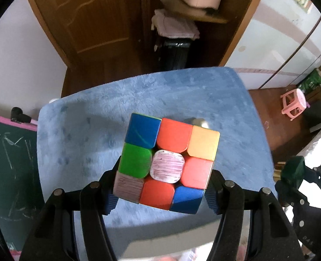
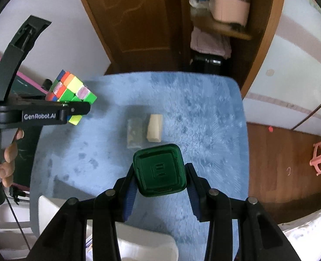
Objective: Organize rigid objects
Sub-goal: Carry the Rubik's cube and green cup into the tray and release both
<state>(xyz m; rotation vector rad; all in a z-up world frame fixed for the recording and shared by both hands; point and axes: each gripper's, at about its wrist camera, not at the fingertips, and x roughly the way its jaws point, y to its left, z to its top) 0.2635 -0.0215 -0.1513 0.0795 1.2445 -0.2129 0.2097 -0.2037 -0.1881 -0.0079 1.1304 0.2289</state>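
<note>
Left wrist view shows my left gripper (image 1: 160, 192) clamped on a scrambled multicoloured plastic puzzle cube (image 1: 168, 163), its blue-padded fingers (image 1: 111, 200) pressing the cube's near left and right sides. I hold the cube above a fuzzy blue cloth-covered table (image 1: 84, 130), tilted, with a scribbled white centre tile facing the camera. From the right wrist view, my right gripper (image 2: 160, 180) grasps a dark green square plastic block (image 2: 159, 170) over the near middle of the table. Beyond it, on the cloth, a cream wedge-shaped block (image 2: 154, 127) lies just right of a dull grey rectangular piece (image 2: 135, 133), close beside it. The cube and left gripper appear at the far left, with the person's left hand (image 2: 7, 159) below them.
</note>
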